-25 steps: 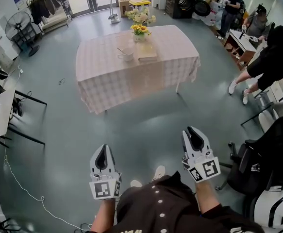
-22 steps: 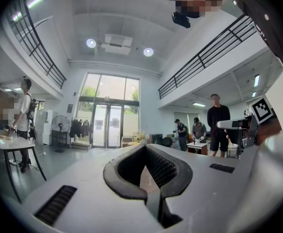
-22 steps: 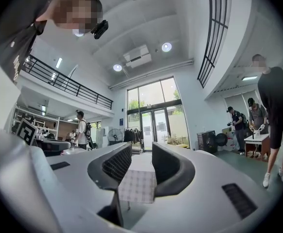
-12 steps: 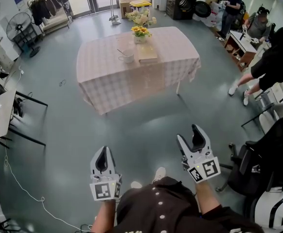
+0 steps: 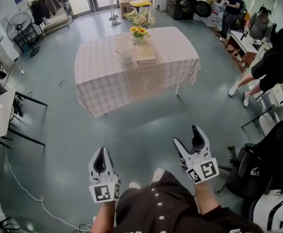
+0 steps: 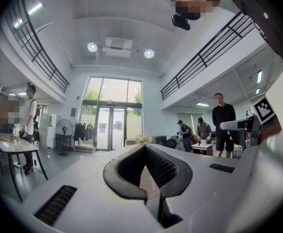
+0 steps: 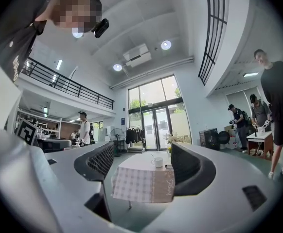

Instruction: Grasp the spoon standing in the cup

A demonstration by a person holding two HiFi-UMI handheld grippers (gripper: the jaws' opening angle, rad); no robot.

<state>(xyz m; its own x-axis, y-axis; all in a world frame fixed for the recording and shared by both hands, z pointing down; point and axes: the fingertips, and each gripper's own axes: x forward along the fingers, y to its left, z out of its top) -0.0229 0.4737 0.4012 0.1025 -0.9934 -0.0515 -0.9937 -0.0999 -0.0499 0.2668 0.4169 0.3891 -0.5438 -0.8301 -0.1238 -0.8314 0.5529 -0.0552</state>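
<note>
Grey floor (image 5: 59, 130) fills the hall ahead of us, and a table (image 5: 180, 57) under a checked cloth stands well away. Near our body we hold both tools low, far from that table. Our left gripper (image 5: 101, 152) has its jaws closed together on nothing. Our right gripper (image 5: 185, 136) has its jaws opening wide, with nothing between them. On the table we see a flat tan book (image 5: 146, 53), yellow flowers (image 5: 139, 31), and just beside the book the white cup (image 5: 126, 58), with the spoon (image 5: 118, 51) leaning out of it.
</note>
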